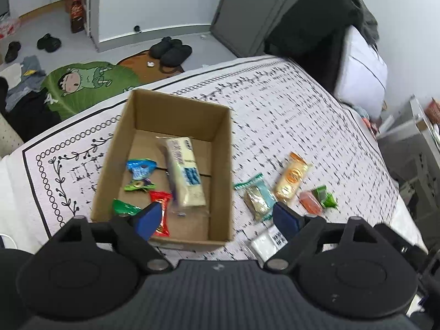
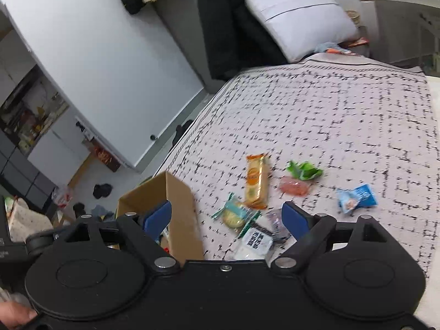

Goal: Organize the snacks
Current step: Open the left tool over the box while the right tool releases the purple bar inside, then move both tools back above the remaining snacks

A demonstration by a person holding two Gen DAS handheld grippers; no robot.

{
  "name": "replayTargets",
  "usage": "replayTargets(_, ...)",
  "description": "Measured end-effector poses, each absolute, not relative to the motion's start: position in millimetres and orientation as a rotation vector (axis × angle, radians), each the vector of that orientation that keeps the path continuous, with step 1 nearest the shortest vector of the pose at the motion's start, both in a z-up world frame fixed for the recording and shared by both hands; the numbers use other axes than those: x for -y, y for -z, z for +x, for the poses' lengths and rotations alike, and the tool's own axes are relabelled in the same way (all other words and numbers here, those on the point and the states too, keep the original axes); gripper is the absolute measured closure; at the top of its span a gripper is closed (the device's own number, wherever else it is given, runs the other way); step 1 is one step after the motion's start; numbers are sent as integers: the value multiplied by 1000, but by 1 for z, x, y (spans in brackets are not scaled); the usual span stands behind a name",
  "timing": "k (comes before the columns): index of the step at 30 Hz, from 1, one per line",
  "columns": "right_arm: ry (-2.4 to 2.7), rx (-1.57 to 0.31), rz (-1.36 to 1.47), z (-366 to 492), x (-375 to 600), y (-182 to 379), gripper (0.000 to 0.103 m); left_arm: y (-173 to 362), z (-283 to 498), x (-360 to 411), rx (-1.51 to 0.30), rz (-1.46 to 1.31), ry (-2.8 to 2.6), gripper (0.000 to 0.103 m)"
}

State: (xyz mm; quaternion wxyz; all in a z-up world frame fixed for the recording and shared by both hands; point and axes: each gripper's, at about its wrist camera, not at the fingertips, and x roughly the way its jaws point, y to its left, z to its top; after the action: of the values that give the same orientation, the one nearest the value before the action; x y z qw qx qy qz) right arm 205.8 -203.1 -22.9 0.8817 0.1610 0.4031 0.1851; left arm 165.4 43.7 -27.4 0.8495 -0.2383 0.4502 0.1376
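Note:
An open cardboard box [image 1: 220,181] [image 2: 181,206] stands on the patterned bedspread [image 1: 288,104] [image 2: 330,115]. Inside lie a long cream packet [image 1: 185,173], a blue candy [image 1: 140,169], a red packet [image 1: 162,214] and a green wrapper [image 1: 123,207]. On the cloth to its right lie an orange biscuit pack [image 1: 293,176] [image 2: 257,181], a teal cake packet [image 1: 260,199] [image 2: 236,214], a pink candy [image 1: 310,202] [image 2: 294,187], a green wrapper [image 1: 326,196] [image 2: 304,170], a white packet [image 1: 268,243] [image 2: 254,243] and a blue packet [image 2: 356,198]. My left gripper [image 1: 217,220] is open above the box's near edge. My right gripper [image 2: 227,220] is open, holding nothing.
The bed's left edge drops to a floor with a green cartoon rug [image 1: 82,85] and black slippers [image 1: 170,51]. A white pillow [image 1: 360,74] [image 2: 299,19] and dark clothes [image 2: 228,35] sit at the bed's head. A cabinet [image 1: 412,143] stands at the right.

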Motion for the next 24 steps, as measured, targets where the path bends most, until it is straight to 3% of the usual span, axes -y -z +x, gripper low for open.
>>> replayTargets(24,-282,-819,409,188,305,31,1,31,177,49,-964,-412,-204,13)
